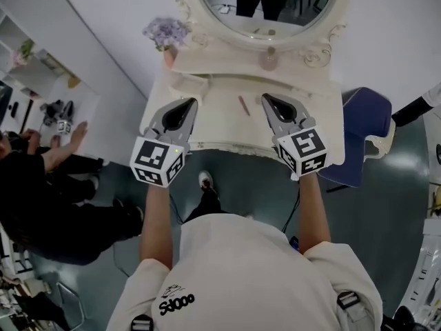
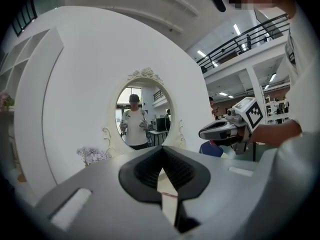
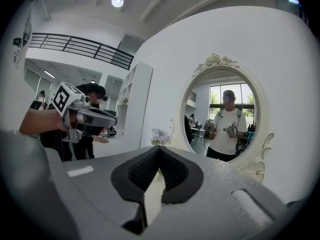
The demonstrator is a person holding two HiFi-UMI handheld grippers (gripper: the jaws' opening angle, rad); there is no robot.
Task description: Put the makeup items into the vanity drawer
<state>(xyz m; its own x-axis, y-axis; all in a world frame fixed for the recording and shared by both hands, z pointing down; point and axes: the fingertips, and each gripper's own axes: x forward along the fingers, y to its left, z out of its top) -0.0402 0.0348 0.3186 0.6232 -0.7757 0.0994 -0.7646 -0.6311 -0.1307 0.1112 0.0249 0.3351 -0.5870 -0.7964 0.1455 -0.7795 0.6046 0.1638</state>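
A white vanity table (image 1: pixel 220 126) with an oval mirror (image 1: pixel 265 2) stands before me. On its top lies a thin brown pencil-like stick (image 1: pixel 244 105). A small pink bottle (image 1: pixel 269 59) stands on the shelf under the mirror. My left gripper (image 1: pixel 189 103) hovers over the tabletop's left part, shut and empty. To the right of the stick my right gripper (image 1: pixel 266 99) is level with it, also shut and empty. Each gripper view shows its own jaws closed, left (image 2: pixel 161 150) and right (image 3: pixel 159 149). The drawer front is hidden under the table's edge.
Purple flowers in a pink vase (image 1: pixel 165 33) stand at the vanity's back left. A blue chair (image 1: pixel 365 126) sits right of the table. A person in black (image 1: pixel 48 185) sits on the floor at the left. White shelving (image 3: pixel 135 104) lines the left wall.
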